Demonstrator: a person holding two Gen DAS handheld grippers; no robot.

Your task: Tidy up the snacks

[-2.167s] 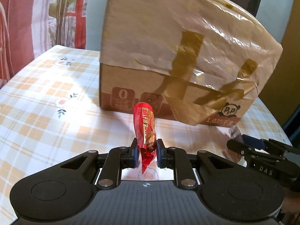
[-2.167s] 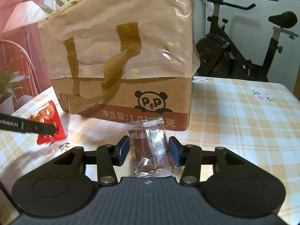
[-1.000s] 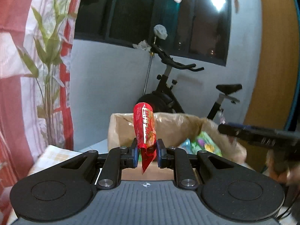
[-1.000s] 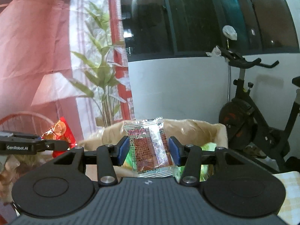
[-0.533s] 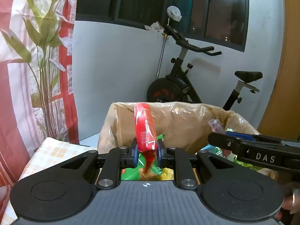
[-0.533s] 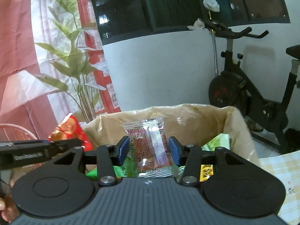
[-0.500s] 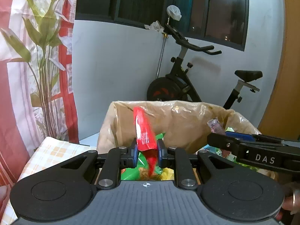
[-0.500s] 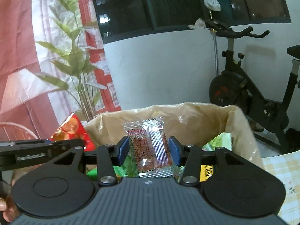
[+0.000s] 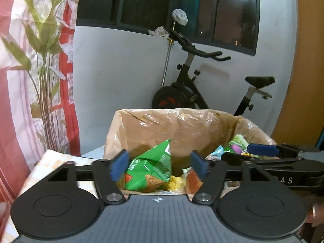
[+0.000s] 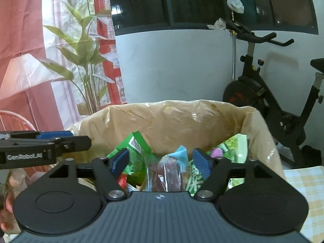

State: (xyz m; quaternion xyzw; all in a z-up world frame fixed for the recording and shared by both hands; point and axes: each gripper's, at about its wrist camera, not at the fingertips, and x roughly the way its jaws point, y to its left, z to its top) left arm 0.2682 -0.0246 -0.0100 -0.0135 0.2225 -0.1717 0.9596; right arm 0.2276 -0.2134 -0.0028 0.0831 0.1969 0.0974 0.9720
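Note:
Above the plastic-lined cardboard box (image 9: pixel 178 127) my left gripper (image 9: pixel 159 165) has its jaws opening, nothing between the blue pads. Below it lie a green snack bag (image 9: pixel 149 170) and other packets. The red packet (image 10: pixel 122 180) shows only as a sliver in the right wrist view. My right gripper (image 10: pixel 161 163) is also opening over the box (image 10: pixel 182 121). The clear packet of brown snacks (image 10: pixel 164 174) sits loose beneath it, free of the pads. Each gripper shows in the other's view: the right gripper (image 9: pixel 235 151) at the right, the left gripper (image 10: pixel 81 138) at the left.
An exercise bike (image 9: pixel 188 93) stands behind the box against a white wall. A red and white curtain with a leaf print (image 10: pixel 60 50) hangs to the left. The checked tablecloth (image 10: pixel 301 178) shows beside the box. A hand (image 10: pixel 6 204) holds the left gripper.
Both grippers went from shut to wide apart over the box. The red packet left the left jaws and the clear packet slipped down out of the right jaws.

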